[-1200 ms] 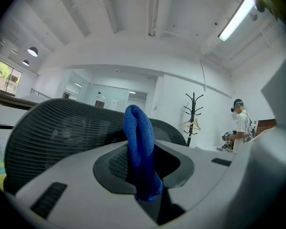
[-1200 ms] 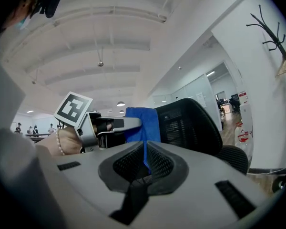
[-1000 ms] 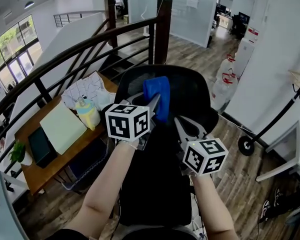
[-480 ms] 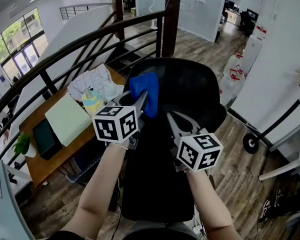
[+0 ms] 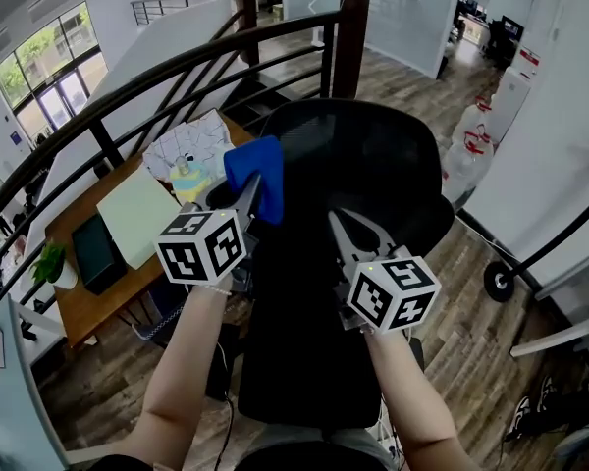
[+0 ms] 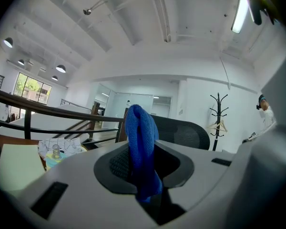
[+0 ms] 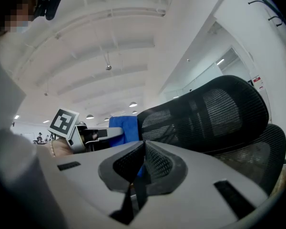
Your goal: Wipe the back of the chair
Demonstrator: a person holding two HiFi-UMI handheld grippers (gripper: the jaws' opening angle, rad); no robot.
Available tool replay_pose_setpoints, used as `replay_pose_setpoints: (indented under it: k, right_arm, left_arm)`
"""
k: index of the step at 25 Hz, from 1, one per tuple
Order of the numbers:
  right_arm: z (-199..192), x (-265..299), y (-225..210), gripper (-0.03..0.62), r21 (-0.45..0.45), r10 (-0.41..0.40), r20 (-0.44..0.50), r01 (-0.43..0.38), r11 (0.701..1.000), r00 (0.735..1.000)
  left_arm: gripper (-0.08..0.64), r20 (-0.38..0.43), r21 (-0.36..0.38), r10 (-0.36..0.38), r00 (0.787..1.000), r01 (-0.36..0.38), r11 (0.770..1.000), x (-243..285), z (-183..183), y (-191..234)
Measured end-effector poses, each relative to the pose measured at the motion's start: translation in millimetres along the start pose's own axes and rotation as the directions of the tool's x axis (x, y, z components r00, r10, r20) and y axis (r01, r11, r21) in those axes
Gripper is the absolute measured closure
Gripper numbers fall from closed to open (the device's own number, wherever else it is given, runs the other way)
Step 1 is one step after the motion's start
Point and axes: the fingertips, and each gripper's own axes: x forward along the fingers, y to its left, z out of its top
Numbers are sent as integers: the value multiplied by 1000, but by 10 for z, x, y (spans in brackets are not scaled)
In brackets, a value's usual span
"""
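The chair back point(image 5: 373, 165) is black mesh and stands directly below and in front of the person, with its lower part nearest and its rounded top part farther away. Both forearms reach out over it.

The right hand-held gripper point(image 5: 337, 222) is above the middle of the mesh. In the right gripper view its jaws are pressed together and nothing is between them point(image 7: 144, 146).

The left hand-held gripper point(image 5: 251, 192) is a little farther out, at the left edge of the top part. It is pinching a blue cloth point(image 5: 259, 170); in the left gripper view the cloth point(image 6: 139, 137) stands up folded between the two jaws. The cloth lies against the left edge of the chair back, but I cannot tell whether it really presses on the mesh.

To the left of the chair and lower down there is a wooden counter point(image 5: 83, 314). It carries a pale green pad point(image 5: 137, 229), a dark flat case point(image 5: 93, 253), a printed paper point(image 5: 191, 145) and a small bottle point(image 5: 189, 180).

Behind the counter and the chair a dark railing point(image 5: 128, 86) curves, and past it the wooden floor point(image 5: 402, 81) continues into the room.
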Motion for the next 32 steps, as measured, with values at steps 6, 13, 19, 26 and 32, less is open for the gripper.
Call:
replay_pose_setpoints:
  k: [6,13,19,26,32]
  right_arm:
    - [5,-50,64,561,-15,79,4,-79,997,997]
    - [-7,-222,-145,561,0,66,12,-66,998,998]
    - [-101,-569,-565,561,32,4,6,-4,999,1000]
    - [-244,-1040,-952,561,48,-126,11,126,991,992]
    - [-336,-1398,-1348,561,80,-225,7,223,971,974]
  left_arm:
    - [466,59,14,5,998,-5,1000,-178,13,-16]
    - [466,58,40,-128,990,126,991,-245,-133,-405]
    - [466,28,74,-254,967,251,965,-69,-441,-1014]
    - [466,-26,-2,-392,920,392,920,153,-917,-1674]
    - [466,-112,-39,-480,870,479,877,388,-1388,-2244]
